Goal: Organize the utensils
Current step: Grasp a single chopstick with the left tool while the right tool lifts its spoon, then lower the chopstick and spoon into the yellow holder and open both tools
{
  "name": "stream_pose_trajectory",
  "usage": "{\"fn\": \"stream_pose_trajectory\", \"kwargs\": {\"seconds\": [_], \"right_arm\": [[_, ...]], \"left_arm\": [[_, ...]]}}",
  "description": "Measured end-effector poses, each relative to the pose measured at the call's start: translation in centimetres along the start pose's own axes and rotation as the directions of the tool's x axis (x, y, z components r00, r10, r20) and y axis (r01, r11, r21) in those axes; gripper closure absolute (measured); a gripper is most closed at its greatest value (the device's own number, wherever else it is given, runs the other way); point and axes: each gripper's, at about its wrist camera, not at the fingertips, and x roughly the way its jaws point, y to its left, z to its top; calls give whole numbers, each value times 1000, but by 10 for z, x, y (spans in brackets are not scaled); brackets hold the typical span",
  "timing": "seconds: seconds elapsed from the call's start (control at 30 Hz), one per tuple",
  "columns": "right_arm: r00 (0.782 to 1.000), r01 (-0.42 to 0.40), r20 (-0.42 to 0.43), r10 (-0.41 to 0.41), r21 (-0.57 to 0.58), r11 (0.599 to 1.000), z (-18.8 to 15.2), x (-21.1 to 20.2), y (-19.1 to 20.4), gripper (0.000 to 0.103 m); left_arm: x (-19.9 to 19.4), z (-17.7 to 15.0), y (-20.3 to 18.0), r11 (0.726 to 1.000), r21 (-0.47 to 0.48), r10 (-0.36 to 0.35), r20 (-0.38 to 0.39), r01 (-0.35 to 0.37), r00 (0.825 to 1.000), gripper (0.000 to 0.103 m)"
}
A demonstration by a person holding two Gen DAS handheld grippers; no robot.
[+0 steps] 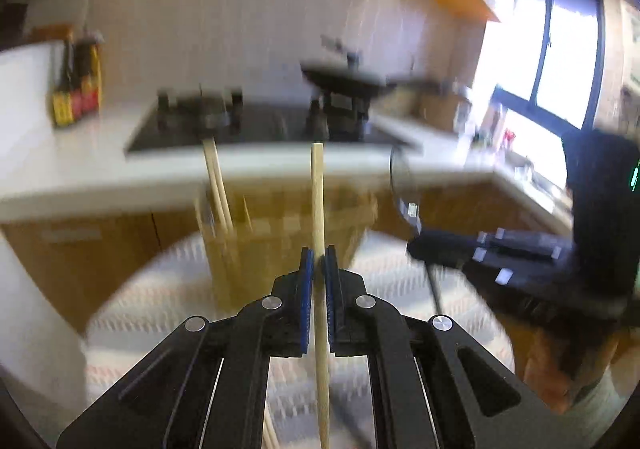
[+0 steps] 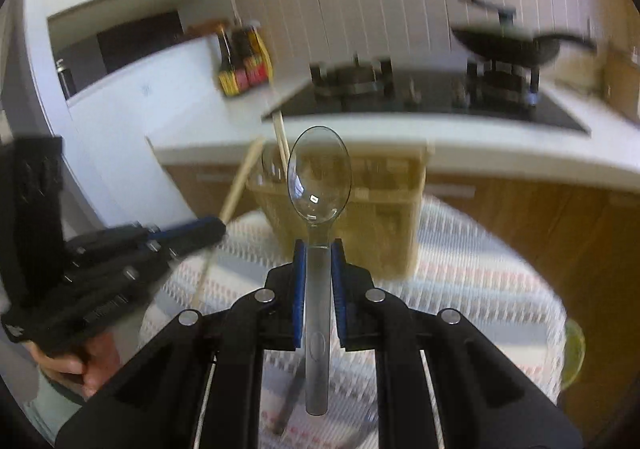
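Observation:
My left gripper (image 1: 319,257) is shut on a pale wooden chopstick (image 1: 318,201) that stands nearly upright above the table. My right gripper (image 2: 319,247) is shut on the handle of a clear plastic spoon (image 2: 319,177), bowl up. Straight ahead in both views stands a yellowish slatted utensil holder (image 1: 288,233) (image 2: 344,205) on a round table with a patterned cloth (image 2: 480,273); more chopsticks (image 1: 216,185) stick out of its left side. The right wrist view shows the left gripper (image 2: 200,229) with its chopstick (image 2: 240,181) at the left. The right gripper (image 1: 416,237) with the spoon (image 1: 402,185) appears at the right of the left wrist view.
Behind the table runs a white counter (image 2: 500,145) with a black hob (image 2: 440,105), a dark pan (image 2: 512,43) and sauce bottles (image 2: 244,65). A dark utensil (image 2: 292,401) lies on the cloth beneath the right gripper. A person's hand (image 2: 80,365) holds the left gripper.

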Motion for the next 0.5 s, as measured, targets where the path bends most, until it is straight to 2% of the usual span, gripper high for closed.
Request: {"fn": "stream_pose_trajectory", "kwargs": {"seconds": [0.07,0.13,0.23,0.4,0.5], "right_arm": [[999,23,50,-23,-9,1000,13,0,1,93],[995,42,92,-41,-9,999,25,-1,-1,93],[986,75,150,-74,-3,997,44,5,-10,93],[968,99,227,-104,32,995,80,18,-33,93],[958,118,257,-128,53,992,93,32,-46,93]], "left_arm": [[-5,18,-4,1000,-16,-3,88,4,996,99],[-10,35,-2,999,-44,16,170,-9,985,99],[-6,51,8,996,-86,0,265,24,964,99],[14,64,14,994,-107,31,346,6,938,99],[30,64,20,994,-99,89,388,-55,917,99]]}}
